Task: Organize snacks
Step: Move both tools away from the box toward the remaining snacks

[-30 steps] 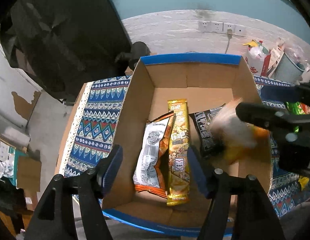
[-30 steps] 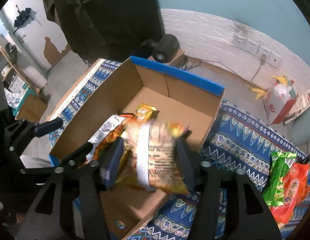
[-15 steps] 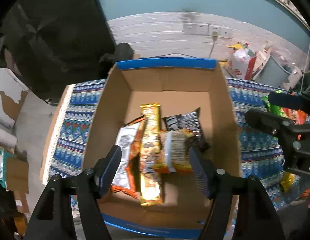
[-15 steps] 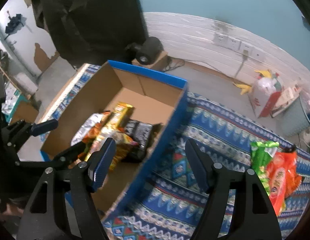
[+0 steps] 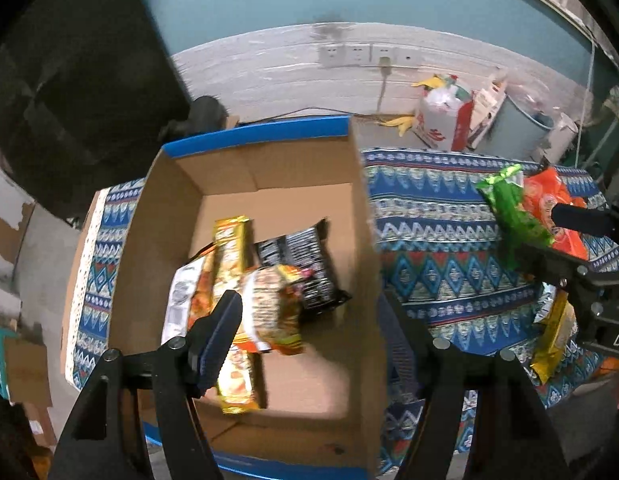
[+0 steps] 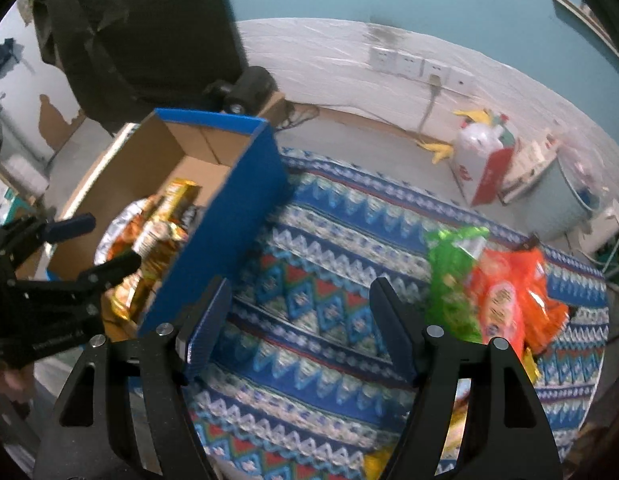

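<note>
A cardboard box (image 5: 161, 216) with blue outer walls (image 6: 233, 216) stands on the patterned cloth. Inside lie a long yellow snack bar (image 5: 229, 256), a white and orange bag (image 5: 181, 296), a black packet (image 5: 305, 264) and an orange noodle pack (image 5: 275, 308) on top. My left gripper (image 5: 313, 332) is open and empty above the box's near right side. My right gripper (image 6: 299, 320) is open and empty over the cloth, right of the box. A green bag (image 6: 453, 280) and an orange bag (image 6: 509, 296) lie to its right; they also show in the left wrist view (image 5: 513, 212).
The blue patterned cloth (image 6: 317, 248) covers the table. A yellow packet (image 5: 553, 340) lies near the front right. Behind are a white wall with sockets (image 5: 357, 54), a red and white bag (image 5: 445, 120), a grey bin (image 5: 517, 128) and a dark curtain (image 6: 149, 28).
My right gripper let the orange noodle pack drop into the box, then moved right, out of the box and over the cloth. My left gripper shifted right.
</note>
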A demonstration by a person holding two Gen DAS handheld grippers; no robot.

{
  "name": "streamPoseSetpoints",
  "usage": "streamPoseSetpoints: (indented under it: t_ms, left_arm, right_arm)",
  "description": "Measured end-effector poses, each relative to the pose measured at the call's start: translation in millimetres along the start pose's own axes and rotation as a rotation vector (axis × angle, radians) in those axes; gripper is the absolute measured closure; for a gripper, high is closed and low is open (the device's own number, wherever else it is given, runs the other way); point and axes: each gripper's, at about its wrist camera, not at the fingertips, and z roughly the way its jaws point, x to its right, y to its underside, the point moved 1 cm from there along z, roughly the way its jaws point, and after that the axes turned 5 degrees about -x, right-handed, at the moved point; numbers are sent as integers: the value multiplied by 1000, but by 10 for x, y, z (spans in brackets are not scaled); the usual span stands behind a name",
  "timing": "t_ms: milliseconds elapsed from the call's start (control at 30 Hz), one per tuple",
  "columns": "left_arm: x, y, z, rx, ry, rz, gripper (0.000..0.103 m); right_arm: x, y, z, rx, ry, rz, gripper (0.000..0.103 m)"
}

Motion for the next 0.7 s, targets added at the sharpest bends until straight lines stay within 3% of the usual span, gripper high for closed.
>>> streamPoseSetpoints:
  t_ms: [333,700]
  left_arm:
    - [496,-54,-62,17,19,63,27]
    - [1071,9,118,-29,37,161,27]
  right_arm:
    - [475,324,-103,-18,38,54,30]
    - [1031,732,-82,-60,95,157,30]
